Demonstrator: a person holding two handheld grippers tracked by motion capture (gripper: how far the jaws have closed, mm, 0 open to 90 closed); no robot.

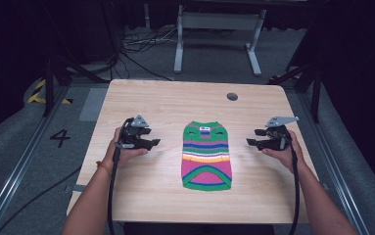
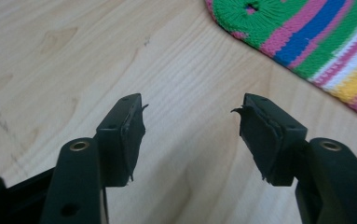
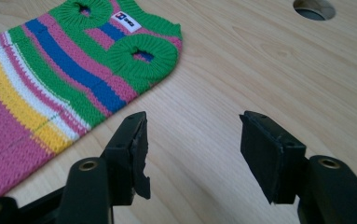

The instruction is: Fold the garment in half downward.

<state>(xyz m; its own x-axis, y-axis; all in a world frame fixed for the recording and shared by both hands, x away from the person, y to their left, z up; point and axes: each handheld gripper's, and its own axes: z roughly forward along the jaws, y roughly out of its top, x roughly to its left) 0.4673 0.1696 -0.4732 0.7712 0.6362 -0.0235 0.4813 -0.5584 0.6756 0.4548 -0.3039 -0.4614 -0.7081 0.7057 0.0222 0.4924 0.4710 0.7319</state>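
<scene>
Knitwear lies flat between the two tools: a small striped sweater (image 1: 207, 156) in green, pink, blue, white and yellow, spread on the wooden counter (image 1: 141, 98) with its neck end away from the person and its hem toward them. The left tool (image 1: 152, 142) sits near the garment's left edge, the right tool (image 1: 251, 137) near its right edge, each apart from the knit and pointing inward at it.

This looks like the approach step, before any grasp. Neither tool touches the fabric. In the left gripper view the jaws stand wide with bare wood between them, and the sweater (image 2: 306, 42) is ahead and off to the side. In the right gripper view the jaws are likewise spread wide and hold nothing; the sweater (image 3: 73, 65), with its two green armholes and white label, lies ahead on the other side.

Next, I judge, each tool must slide inward and drop low enough for one jaw to get under the knit edge, then close on a pinch of fabric.
</scene>
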